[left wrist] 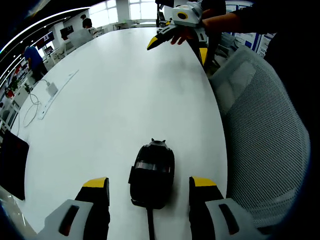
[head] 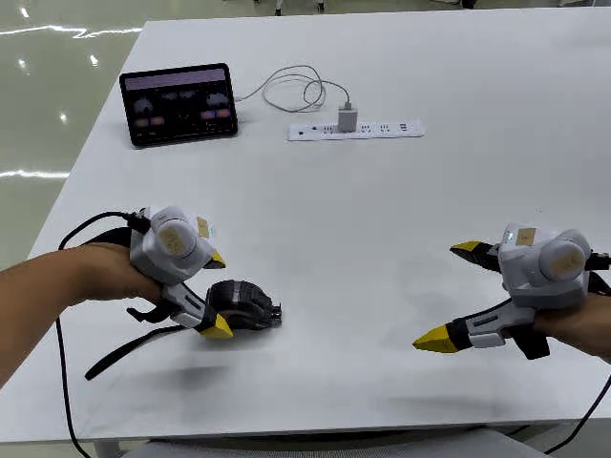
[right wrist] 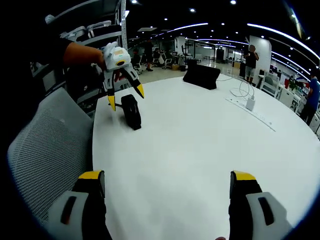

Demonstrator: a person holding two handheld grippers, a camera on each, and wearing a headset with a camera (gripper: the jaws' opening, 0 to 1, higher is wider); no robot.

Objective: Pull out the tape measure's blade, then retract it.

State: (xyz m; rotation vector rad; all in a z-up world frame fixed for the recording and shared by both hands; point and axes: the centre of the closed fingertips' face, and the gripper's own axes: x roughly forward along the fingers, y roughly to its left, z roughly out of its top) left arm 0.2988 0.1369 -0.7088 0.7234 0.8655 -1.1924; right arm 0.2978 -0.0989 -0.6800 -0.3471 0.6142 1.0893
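Black tape measure [left wrist: 152,172], blade retracted

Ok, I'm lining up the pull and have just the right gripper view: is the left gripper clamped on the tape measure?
Observer: No. In the left gripper view the tape measure lies between the open jaws of the left gripper, with bare table on both sides of it.
Operator: Any blade out?
Observer: None that I can see. In the head view nothing extends from it toward the right gripper.
Operator: Which end faces me?
Observer: The end with a small nub, possibly the blade tip, points away from the left gripper, roughly toward yours.
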